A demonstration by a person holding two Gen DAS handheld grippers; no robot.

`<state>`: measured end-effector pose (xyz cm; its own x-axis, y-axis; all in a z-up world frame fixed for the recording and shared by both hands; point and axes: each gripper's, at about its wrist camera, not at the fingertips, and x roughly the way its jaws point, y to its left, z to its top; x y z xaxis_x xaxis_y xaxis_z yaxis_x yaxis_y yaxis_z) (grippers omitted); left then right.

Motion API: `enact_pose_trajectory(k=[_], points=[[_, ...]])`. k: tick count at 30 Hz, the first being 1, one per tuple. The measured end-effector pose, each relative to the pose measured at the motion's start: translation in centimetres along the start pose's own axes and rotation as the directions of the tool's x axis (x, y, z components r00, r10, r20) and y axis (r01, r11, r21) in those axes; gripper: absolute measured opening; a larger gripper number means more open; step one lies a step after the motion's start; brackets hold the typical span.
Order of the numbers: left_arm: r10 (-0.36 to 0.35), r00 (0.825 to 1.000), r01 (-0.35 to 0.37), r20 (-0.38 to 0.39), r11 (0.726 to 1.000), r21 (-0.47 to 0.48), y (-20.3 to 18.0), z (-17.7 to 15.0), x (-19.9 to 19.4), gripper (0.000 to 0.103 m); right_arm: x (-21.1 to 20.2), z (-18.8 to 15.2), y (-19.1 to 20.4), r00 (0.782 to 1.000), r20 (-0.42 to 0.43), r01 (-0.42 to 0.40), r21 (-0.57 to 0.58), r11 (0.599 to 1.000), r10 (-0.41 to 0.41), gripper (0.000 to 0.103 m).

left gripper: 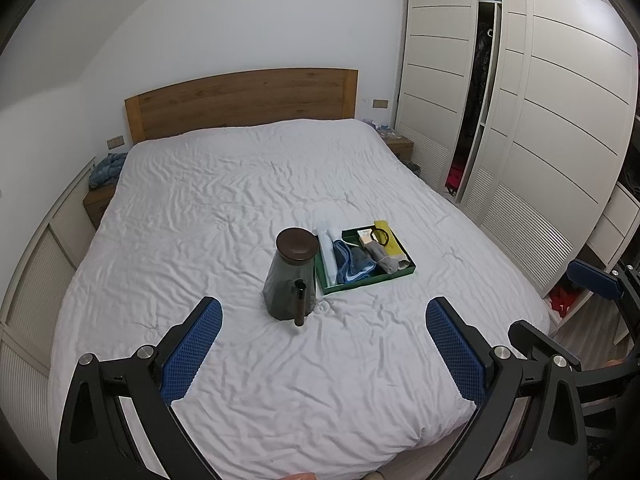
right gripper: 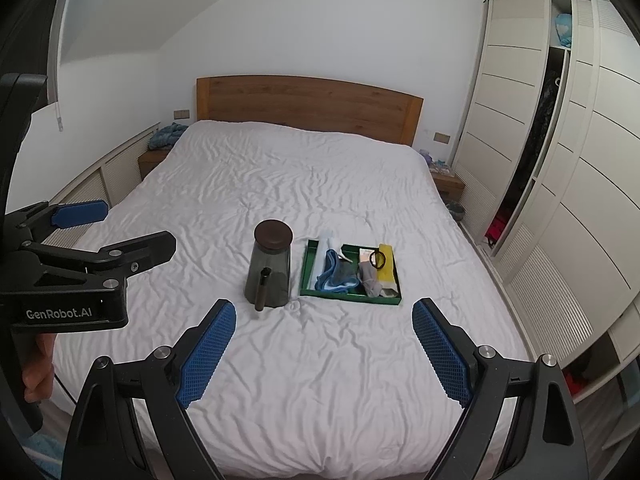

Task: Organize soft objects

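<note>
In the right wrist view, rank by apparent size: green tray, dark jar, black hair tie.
1. green tray, largest
2. dark jar, somewhat smaller, similar distance
3. black hair tie, clearly smallest, lying in the tray

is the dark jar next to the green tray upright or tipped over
Upright. The jar stands on its base on the white bed, brown lid on top, beside but apart from the green tray.

Wardrobe (left gripper: pixel 480 92) interior dark, contents indistinct.

home bedroom: bed (left gripper: pixel 248 216), wardrobe (left gripper: pixel 532 120)
</note>
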<state>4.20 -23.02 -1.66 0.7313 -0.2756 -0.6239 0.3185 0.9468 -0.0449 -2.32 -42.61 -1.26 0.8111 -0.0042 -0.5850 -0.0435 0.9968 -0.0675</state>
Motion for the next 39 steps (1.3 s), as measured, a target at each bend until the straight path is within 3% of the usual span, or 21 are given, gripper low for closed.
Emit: enact_pose_trajectory(k=[39], points=[[-0.012, 1.0, 0.012, 0.004, 1.0, -0.005, 0.72, -0.2, -0.24, 0.1, 0.1, 0.04, 0.73, 1.0, -0.015, -0.015, -0.009, 1.0, 0.015, 0.091]])
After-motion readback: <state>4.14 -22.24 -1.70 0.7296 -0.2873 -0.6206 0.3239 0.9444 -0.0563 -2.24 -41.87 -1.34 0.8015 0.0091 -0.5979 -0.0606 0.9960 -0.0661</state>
